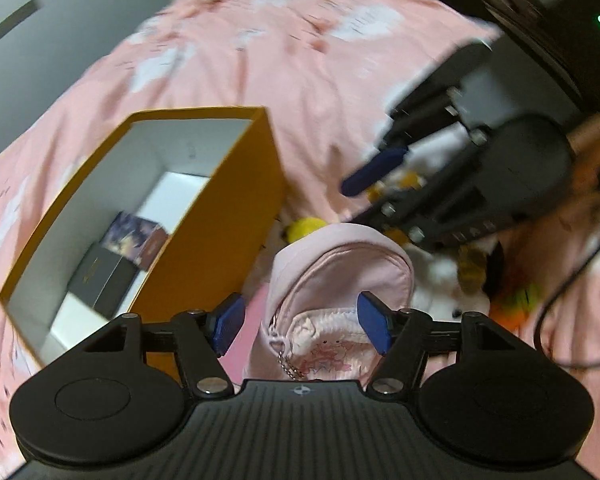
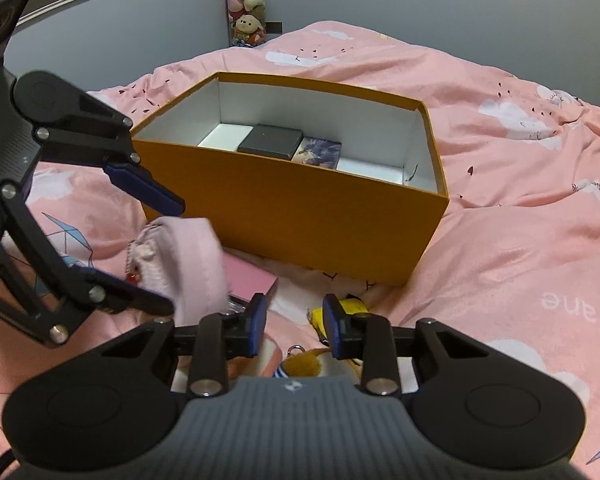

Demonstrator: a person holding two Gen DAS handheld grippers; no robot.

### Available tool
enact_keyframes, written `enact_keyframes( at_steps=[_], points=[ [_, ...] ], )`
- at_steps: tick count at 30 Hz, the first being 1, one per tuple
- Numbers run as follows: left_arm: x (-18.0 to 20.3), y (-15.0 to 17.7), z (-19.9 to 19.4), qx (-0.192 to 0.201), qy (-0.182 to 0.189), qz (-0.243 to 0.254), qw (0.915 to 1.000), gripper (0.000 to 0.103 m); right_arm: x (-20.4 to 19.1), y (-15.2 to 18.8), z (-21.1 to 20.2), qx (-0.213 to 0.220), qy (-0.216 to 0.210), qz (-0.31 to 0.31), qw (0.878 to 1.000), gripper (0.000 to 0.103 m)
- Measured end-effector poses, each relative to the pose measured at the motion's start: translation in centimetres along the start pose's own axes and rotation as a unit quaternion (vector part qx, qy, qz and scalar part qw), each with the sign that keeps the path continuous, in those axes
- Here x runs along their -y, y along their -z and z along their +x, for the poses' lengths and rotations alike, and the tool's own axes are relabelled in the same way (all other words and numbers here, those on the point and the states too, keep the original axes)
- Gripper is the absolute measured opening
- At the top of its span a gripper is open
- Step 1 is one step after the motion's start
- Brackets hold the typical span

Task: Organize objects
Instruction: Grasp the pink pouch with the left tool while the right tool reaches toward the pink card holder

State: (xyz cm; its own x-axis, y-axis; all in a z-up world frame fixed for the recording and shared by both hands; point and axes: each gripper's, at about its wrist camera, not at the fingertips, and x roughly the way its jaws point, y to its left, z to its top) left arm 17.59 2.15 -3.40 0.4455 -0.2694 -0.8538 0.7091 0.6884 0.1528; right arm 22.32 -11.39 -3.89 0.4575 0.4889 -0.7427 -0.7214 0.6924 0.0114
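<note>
Right wrist view: pink bed cover (image 2: 500, 200), orange box (image 2: 300, 208) open on top, dark case (image 2: 271, 139) and picture card (image 2: 320, 152) lying inside. Left gripper (image 1: 302, 326) angled steeply down over pink mini backpack (image 1: 340, 280), fingers (image 1: 374, 320) wide either side of it, contact not clear through blur. Right gripper (image 2: 294, 326) tilted down beside it, fingers (image 2: 334, 328) narrow over brown plush keychain (image 2: 304, 364), grip cannot be told. Pink booklet (image 2: 248, 280) flat beside backpack, in front of box.

One orange box (image 2: 300, 216), two small boxes inside it, one pink pouch (image 1: 340, 280), one pink book (image 2: 248, 280), two grippers.
</note>
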Motion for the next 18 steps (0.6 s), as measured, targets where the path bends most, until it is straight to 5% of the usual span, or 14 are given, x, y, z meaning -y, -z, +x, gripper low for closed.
enact_keyframes(
  at_steps=[4, 18],
  points=[
    [0.2, -0.3, 0.1, -0.023, 0.036, 0.022, 0.9988, 0.075, 0.2, 0.0, 0.3, -0.006, 0.002, 0.002, 1.0, 0.034],
    [-0.4, 0.7, -0.7, -0.068, 0.076, 0.046, 0.9937, 0.075, -0.1, -0.1, 0.6, -0.009, 0.009, -0.001, 1.0, 0.034]
  ],
)
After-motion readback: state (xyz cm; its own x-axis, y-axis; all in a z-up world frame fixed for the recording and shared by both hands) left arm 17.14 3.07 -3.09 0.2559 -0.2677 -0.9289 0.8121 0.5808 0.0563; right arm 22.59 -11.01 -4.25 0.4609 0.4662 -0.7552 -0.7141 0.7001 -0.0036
